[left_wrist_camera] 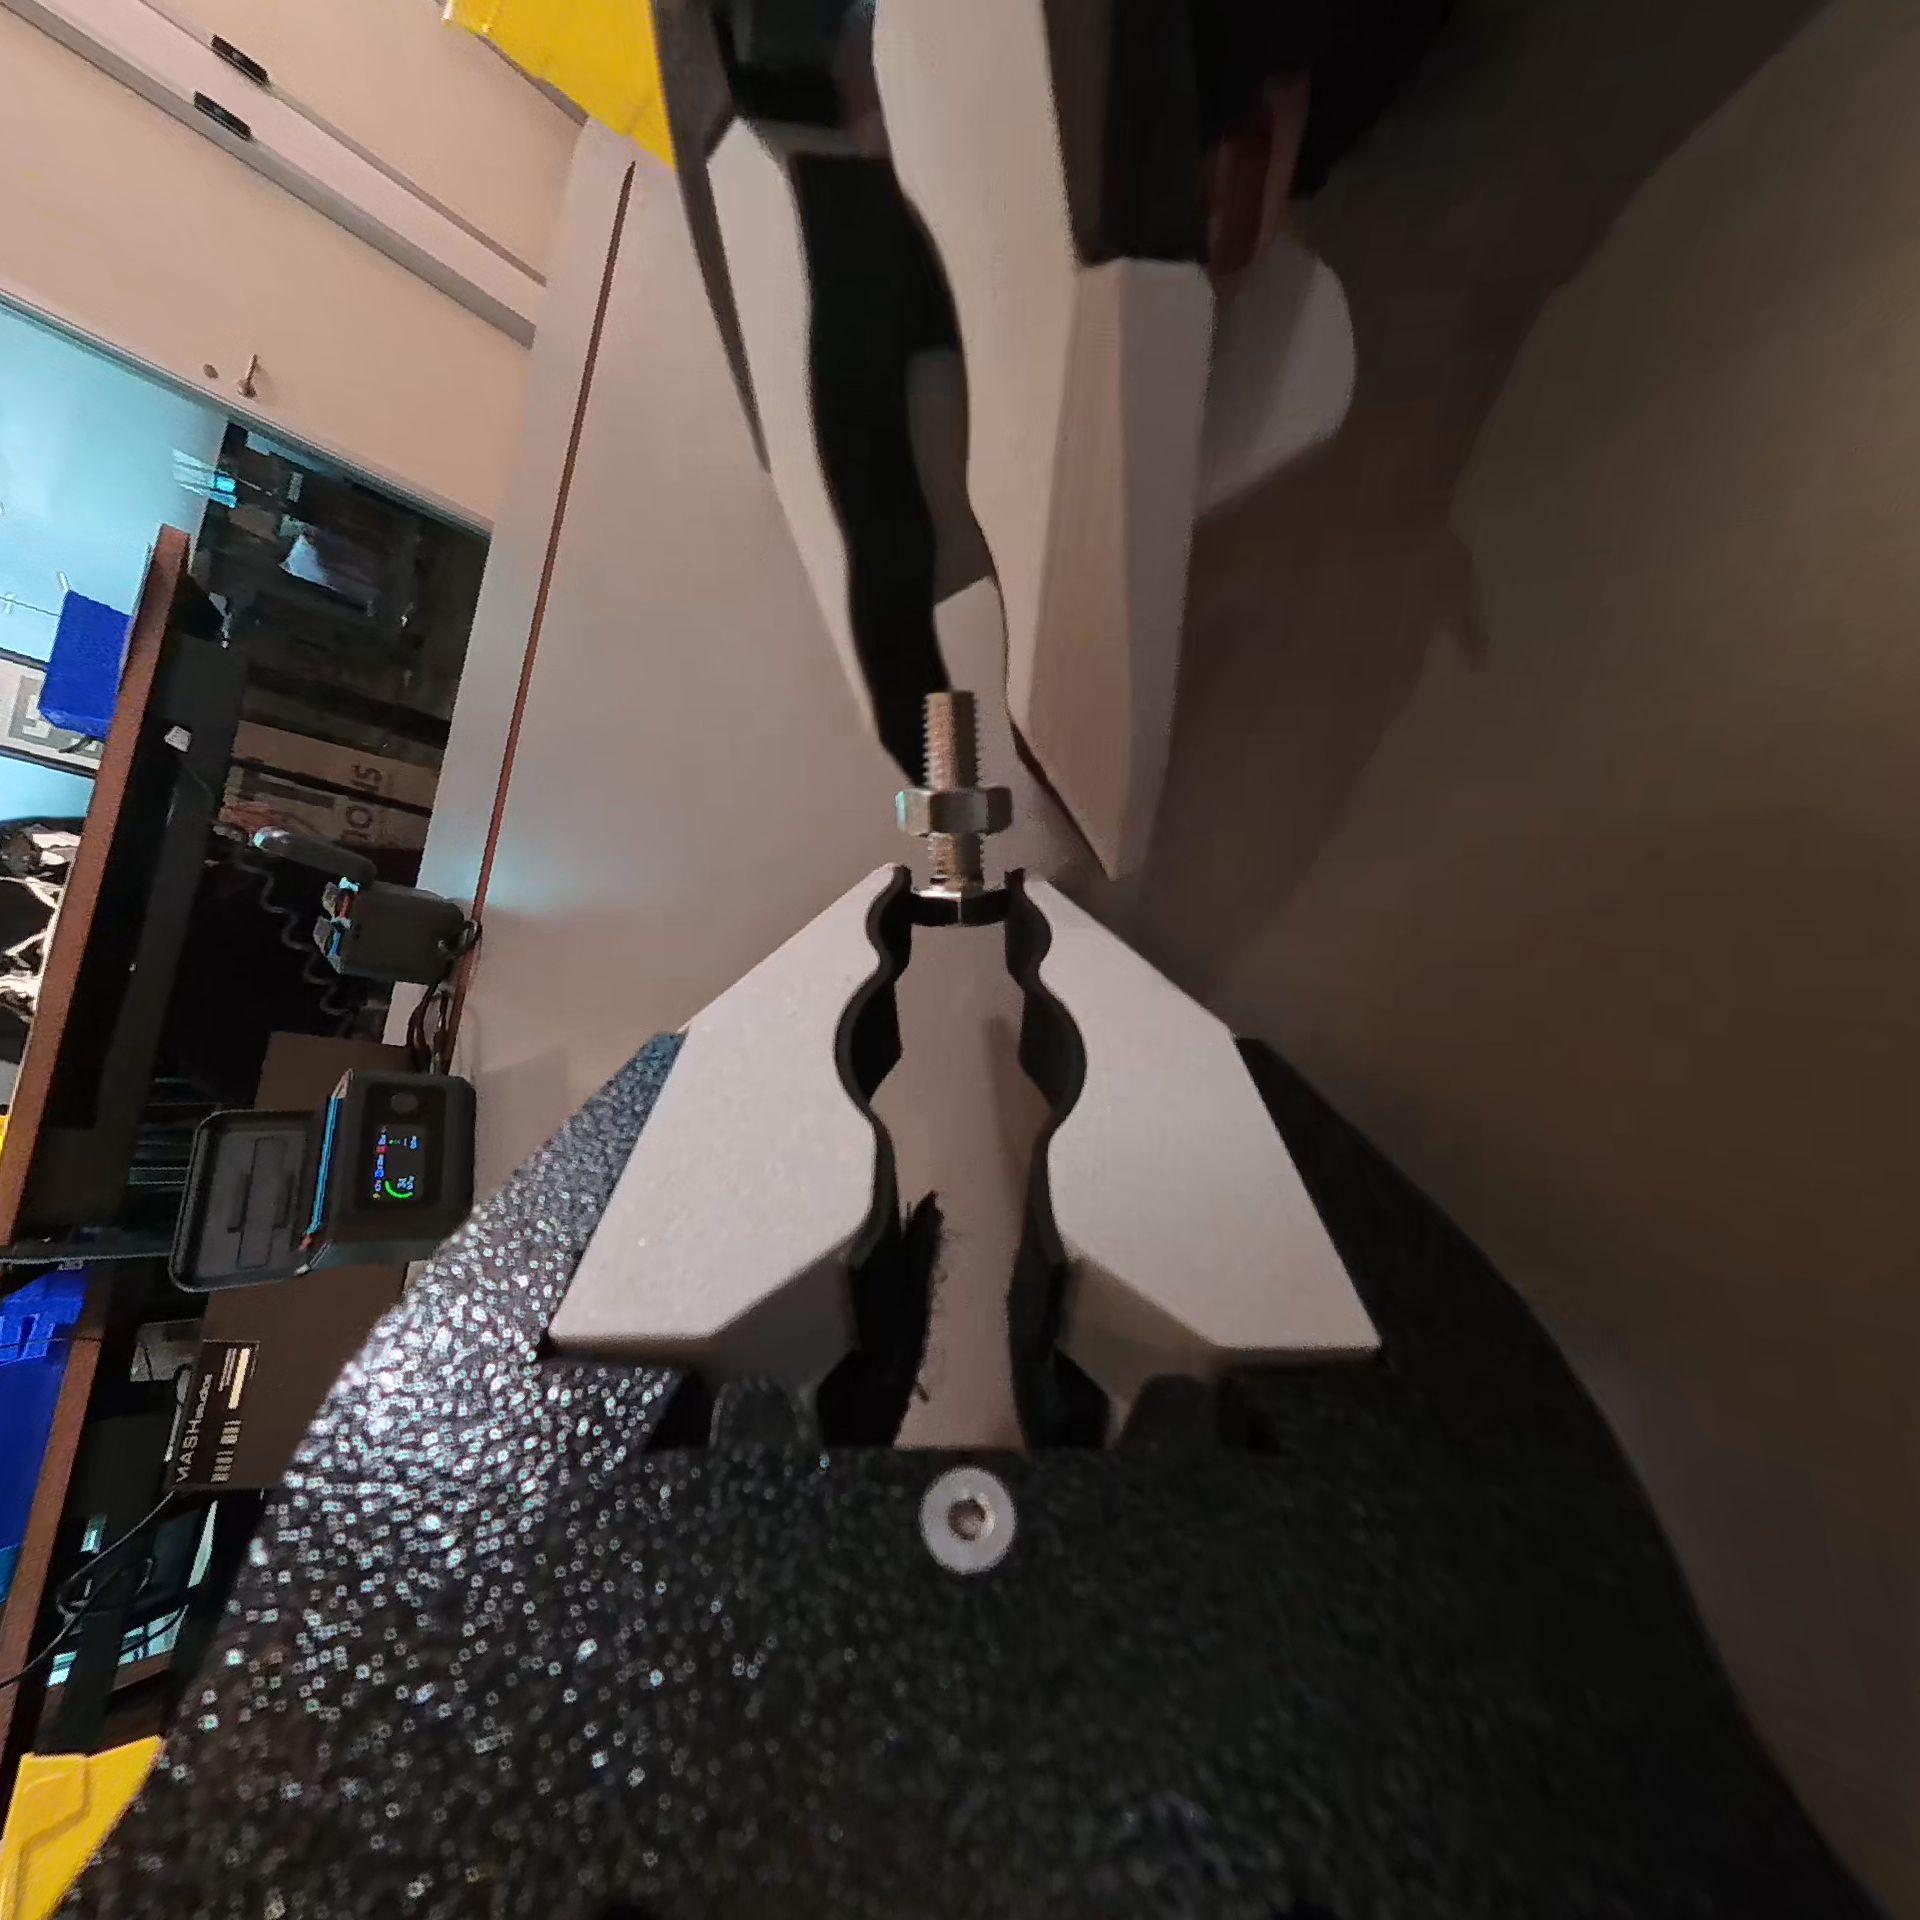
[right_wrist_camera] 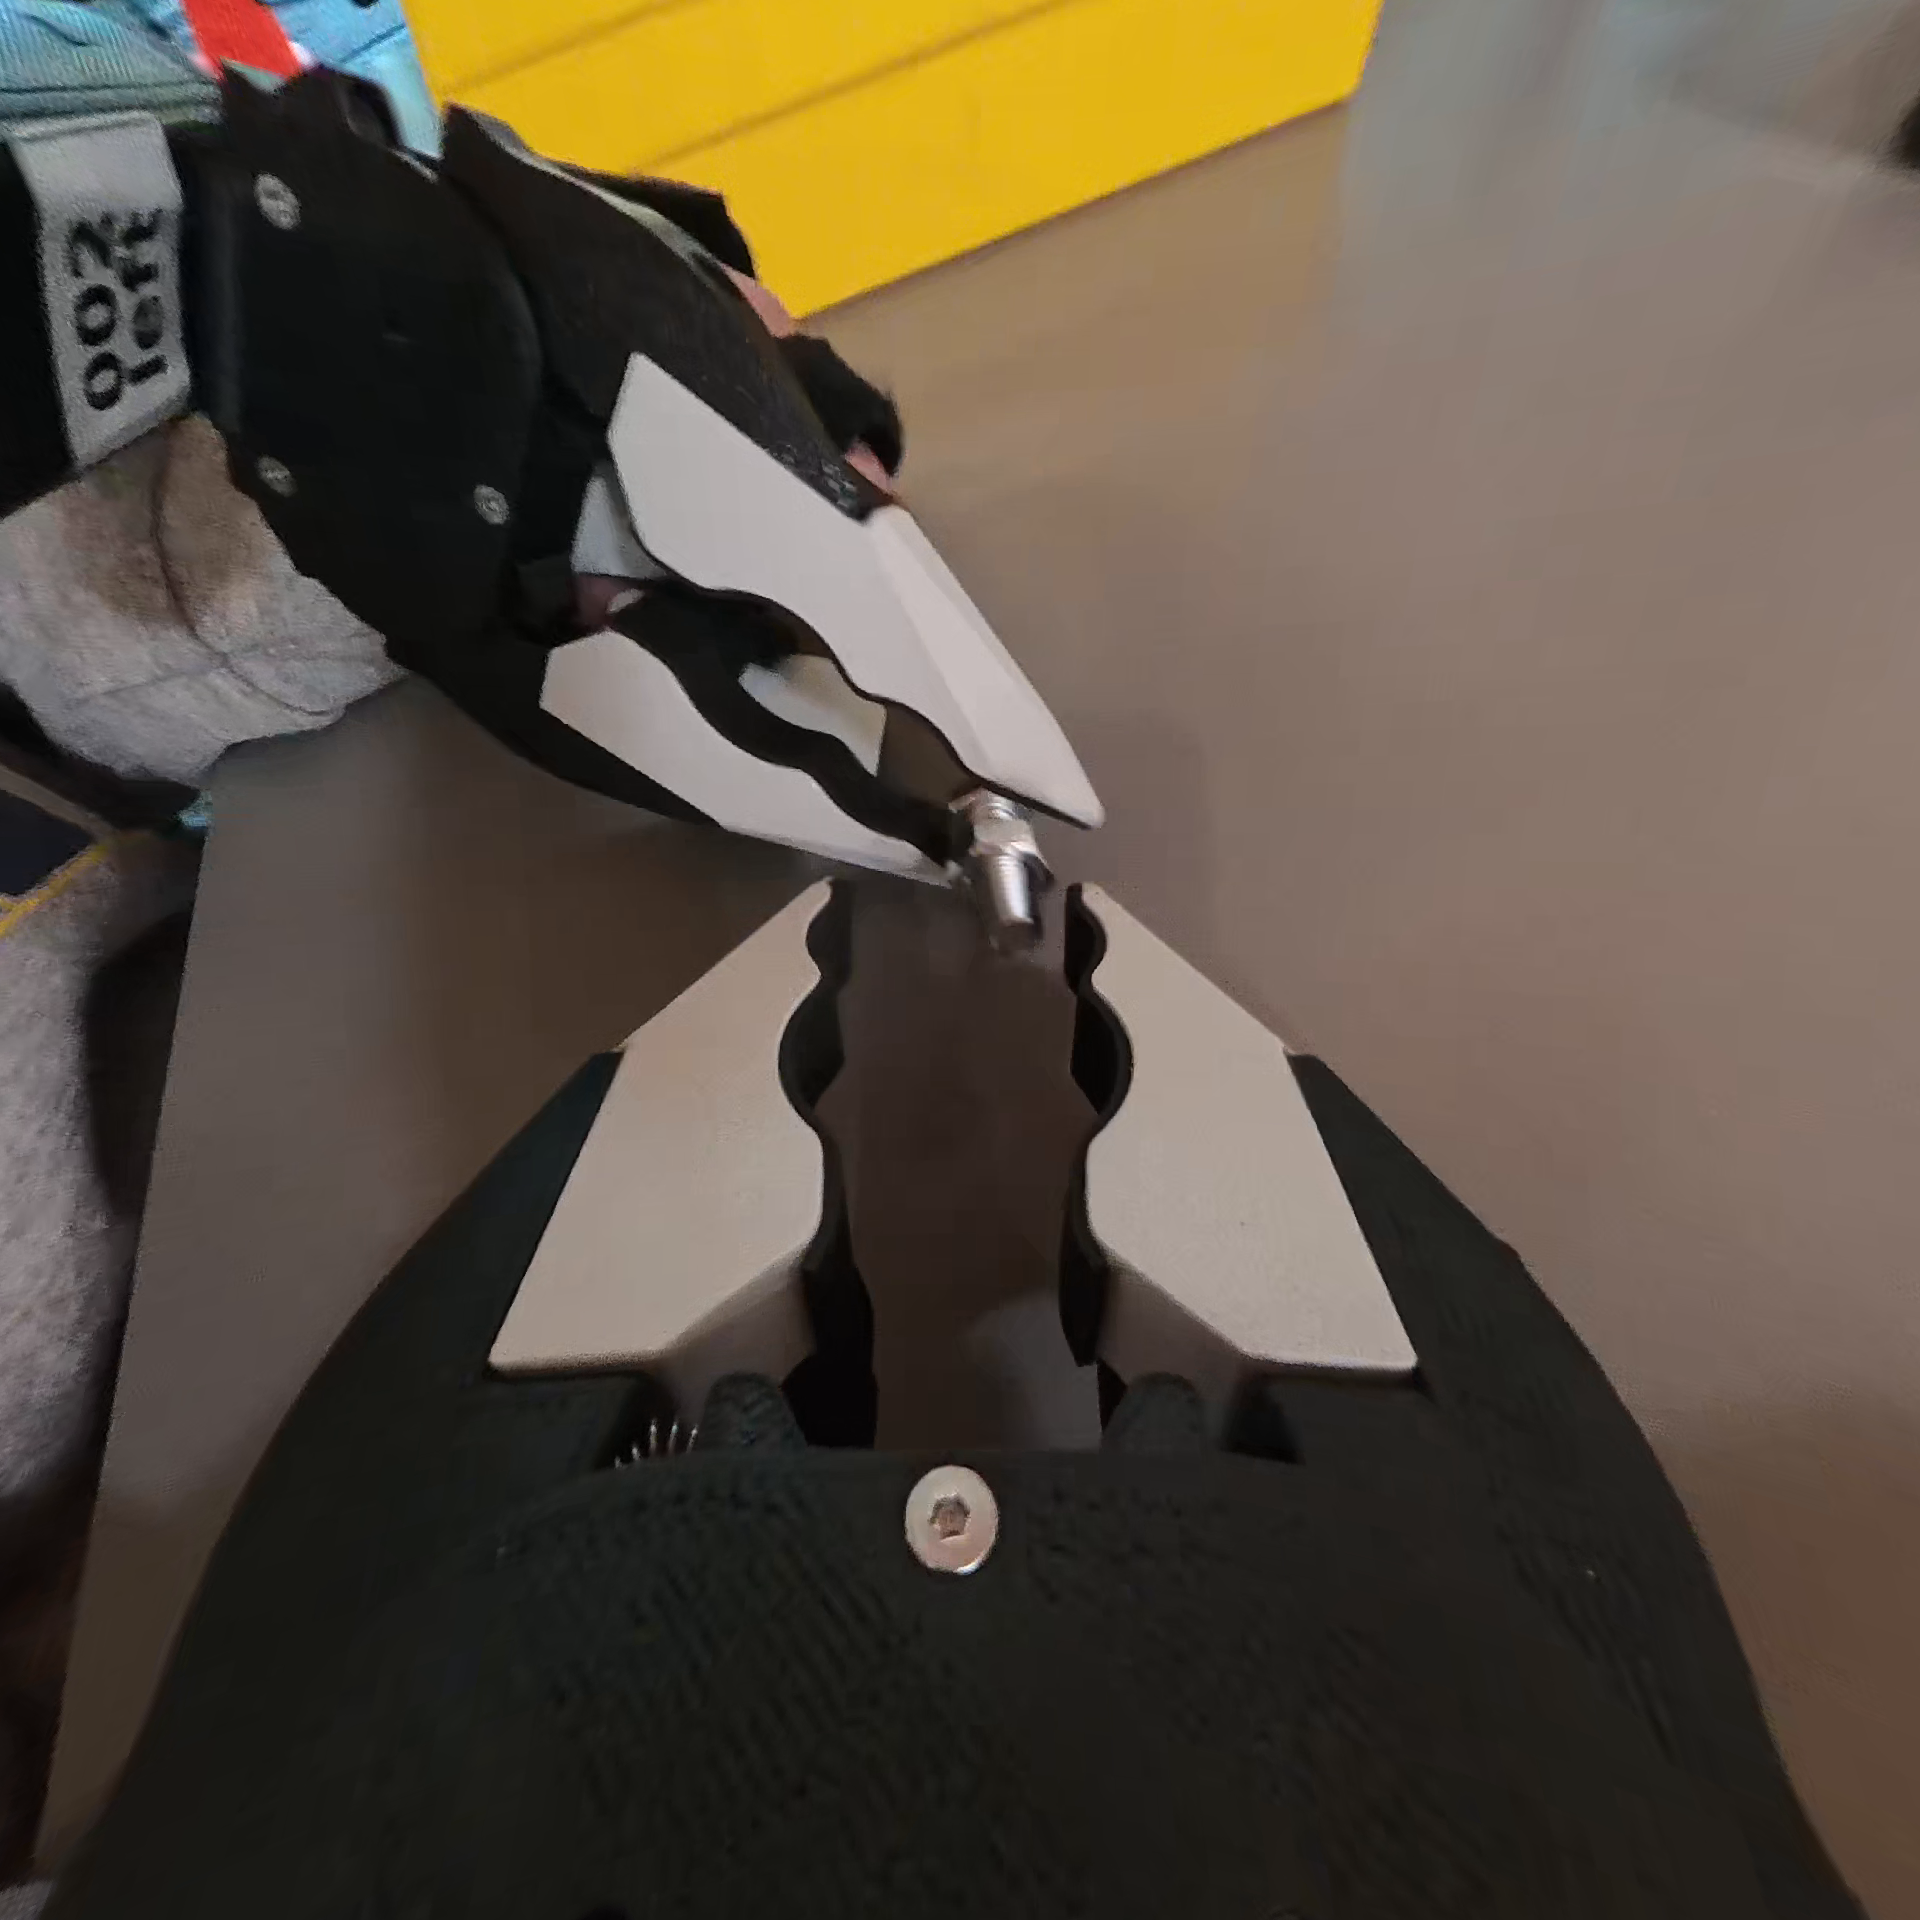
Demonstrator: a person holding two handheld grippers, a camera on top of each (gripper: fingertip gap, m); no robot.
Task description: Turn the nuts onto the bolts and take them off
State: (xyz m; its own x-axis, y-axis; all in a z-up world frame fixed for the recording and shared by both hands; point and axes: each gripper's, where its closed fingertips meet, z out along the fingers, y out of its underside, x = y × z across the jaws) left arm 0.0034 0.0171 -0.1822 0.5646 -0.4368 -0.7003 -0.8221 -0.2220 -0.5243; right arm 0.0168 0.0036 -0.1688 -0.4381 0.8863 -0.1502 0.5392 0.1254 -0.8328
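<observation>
The left gripper (left_wrist_camera: 958, 902) has its jaws clamped on the head end of the bolt (left_wrist_camera: 954, 790), so the threaded shank points straight away from its camera. A hex nut (left_wrist_camera: 953, 810) sits partway down the thread, close to the pinching tips, with bare thread beyond it.

Just past the bolt's free end, the right gripper (right_wrist_camera: 951, 902) has its jaws apart with nothing between them; in the right wrist view the shank tip lies just beyond its fingertips (right_wrist_camera: 1091, 914), nearer that side. Farther off lie the grey-brown tabletop (right_wrist_camera: 1455, 623) and a yellow bin (right_wrist_camera: 935, 135).

The likely trouble is in the next closure. The grip on the bolt is only at the very tips, so an off-centre squeeze could lever the bolt sideways or pop it loose. Closing on the bare thread instead of the nut's flats would probably turn nothing, or spin the whole bolt. A loosened nut could drop and roll across the table.
</observation>
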